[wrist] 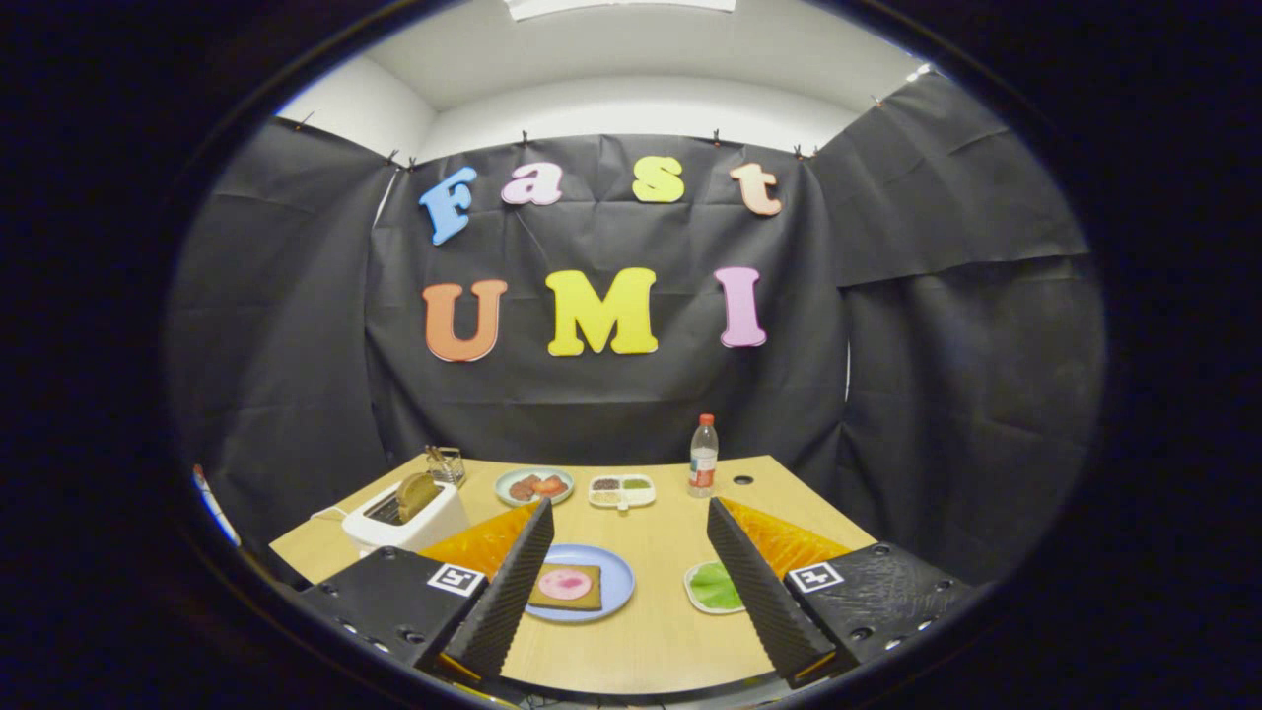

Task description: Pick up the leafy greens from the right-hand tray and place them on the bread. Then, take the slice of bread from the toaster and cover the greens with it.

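Even, fairly bright light falls from a ceiling panel (621,5) at the top centre of the frame. The table (651,631) is evenly lit with soft, faint shadows. Fisheye distortion bends straight edges toward the rim. Focus is sharp centrally, softer at the margins.

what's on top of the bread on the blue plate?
A round pink slice lies on the square brown bread on the blue plate. Under the slice: hidden. Open gripper holds nothing.

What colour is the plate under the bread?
Light blue plate, seen in the gripper view between the open gripper fingers, under the bread.
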`<state>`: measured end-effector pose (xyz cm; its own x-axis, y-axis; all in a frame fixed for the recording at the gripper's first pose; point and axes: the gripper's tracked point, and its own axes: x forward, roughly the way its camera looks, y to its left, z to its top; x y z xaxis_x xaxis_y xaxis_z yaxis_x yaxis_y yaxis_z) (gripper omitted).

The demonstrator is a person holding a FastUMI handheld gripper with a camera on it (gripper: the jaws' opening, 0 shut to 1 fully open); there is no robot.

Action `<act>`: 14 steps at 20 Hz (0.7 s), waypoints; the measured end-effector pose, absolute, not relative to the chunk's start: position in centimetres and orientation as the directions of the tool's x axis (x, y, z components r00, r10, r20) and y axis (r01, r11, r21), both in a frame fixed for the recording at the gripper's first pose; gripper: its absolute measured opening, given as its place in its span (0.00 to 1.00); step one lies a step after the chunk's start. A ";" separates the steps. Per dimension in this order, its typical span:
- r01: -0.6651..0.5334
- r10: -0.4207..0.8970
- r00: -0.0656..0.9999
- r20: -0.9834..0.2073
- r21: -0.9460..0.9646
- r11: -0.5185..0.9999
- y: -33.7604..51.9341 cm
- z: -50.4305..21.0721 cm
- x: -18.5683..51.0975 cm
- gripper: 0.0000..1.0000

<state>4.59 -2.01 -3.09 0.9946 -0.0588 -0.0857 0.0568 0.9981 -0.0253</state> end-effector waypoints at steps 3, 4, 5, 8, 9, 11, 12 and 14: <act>0.113 -0.118 0.979 -0.169 -0.040 0.993 -4.6 -5.6 6.8 0.96; 0.127 -0.134 0.970 -0.203 -0.048 0.991 -5.5 -6.6 7.7 0.96; 0.141 -0.150 0.960 -0.235 -0.055 0.989 -6.3 -7.6 8.6 0.96; 0.170 -0.183 0.928 -0.324 -0.069 0.983 -8.9 -10.8 11.4 0.96; 0.180 -0.197 0.915 -0.353 -0.080 0.980 -9.9 -12.1 12.3 0.96; 0.207 -0.225 0.881 -0.415 -0.088 0.974 -12.2 -14.8 14.2 0.96; 0.224 -0.237 0.863 -0.446 -0.081 0.971 -13.3 -16.1 15.1 0.95; 0.258 -0.247 0.831 -0.498 -0.049 0.965 -15.5 -18.8 16.7 0.95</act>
